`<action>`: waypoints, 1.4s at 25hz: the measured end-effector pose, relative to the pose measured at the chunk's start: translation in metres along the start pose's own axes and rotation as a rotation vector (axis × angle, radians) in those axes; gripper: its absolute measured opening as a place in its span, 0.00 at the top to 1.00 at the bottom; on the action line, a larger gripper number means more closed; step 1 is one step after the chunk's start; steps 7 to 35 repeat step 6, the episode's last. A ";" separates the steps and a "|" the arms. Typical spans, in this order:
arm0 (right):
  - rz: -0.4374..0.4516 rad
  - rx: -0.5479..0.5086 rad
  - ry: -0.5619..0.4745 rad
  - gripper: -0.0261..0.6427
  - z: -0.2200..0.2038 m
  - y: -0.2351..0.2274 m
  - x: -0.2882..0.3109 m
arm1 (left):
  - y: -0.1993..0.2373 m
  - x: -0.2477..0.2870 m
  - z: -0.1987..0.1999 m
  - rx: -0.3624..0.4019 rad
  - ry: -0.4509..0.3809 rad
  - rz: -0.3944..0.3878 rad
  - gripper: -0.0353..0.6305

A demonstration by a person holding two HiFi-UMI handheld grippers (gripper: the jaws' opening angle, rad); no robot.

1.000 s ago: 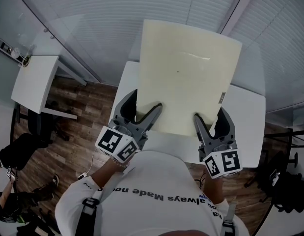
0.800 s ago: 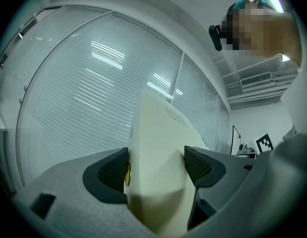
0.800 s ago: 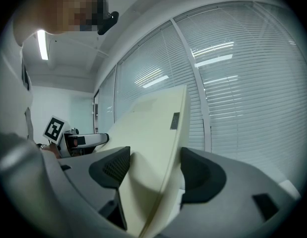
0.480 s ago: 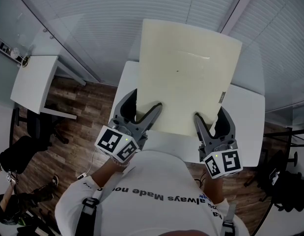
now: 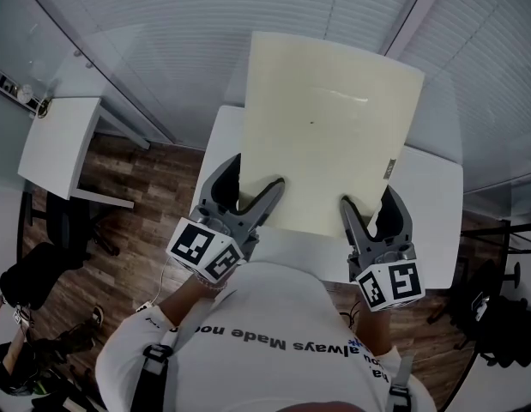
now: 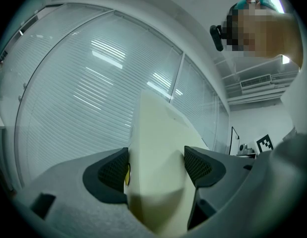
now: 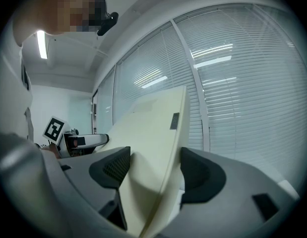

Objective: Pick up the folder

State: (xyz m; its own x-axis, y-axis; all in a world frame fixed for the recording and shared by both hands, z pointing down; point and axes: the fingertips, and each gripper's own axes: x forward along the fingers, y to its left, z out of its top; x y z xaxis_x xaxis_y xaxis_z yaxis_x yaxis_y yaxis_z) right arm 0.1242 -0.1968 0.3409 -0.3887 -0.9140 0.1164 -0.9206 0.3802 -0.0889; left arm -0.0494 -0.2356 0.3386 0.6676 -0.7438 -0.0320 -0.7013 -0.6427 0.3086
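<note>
Two side by side and pointing forward, left gripper (image 5: 255, 178) and right gripper (image 5: 366, 199), jaws tight on the folder (image 5: 329, 127).

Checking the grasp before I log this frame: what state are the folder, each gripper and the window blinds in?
folder: raised and tilted up, clamped along its near edge.
left gripper: fingers shut on the folder.
right gripper: fingers shut on the folder.
blinds: lowered across the window.

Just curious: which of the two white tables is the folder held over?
The larger white table right before the person, under the cream folder; the smaller table stands apart at left.
</note>
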 end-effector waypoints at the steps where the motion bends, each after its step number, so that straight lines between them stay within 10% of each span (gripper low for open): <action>1: 0.000 0.000 -0.001 0.50 0.001 0.000 0.000 | 0.000 0.000 0.000 0.001 0.000 -0.001 0.46; 35: -0.001 -0.002 -0.006 0.50 0.003 0.000 -0.002 | -0.002 0.000 0.002 -0.003 -0.002 -0.002 0.46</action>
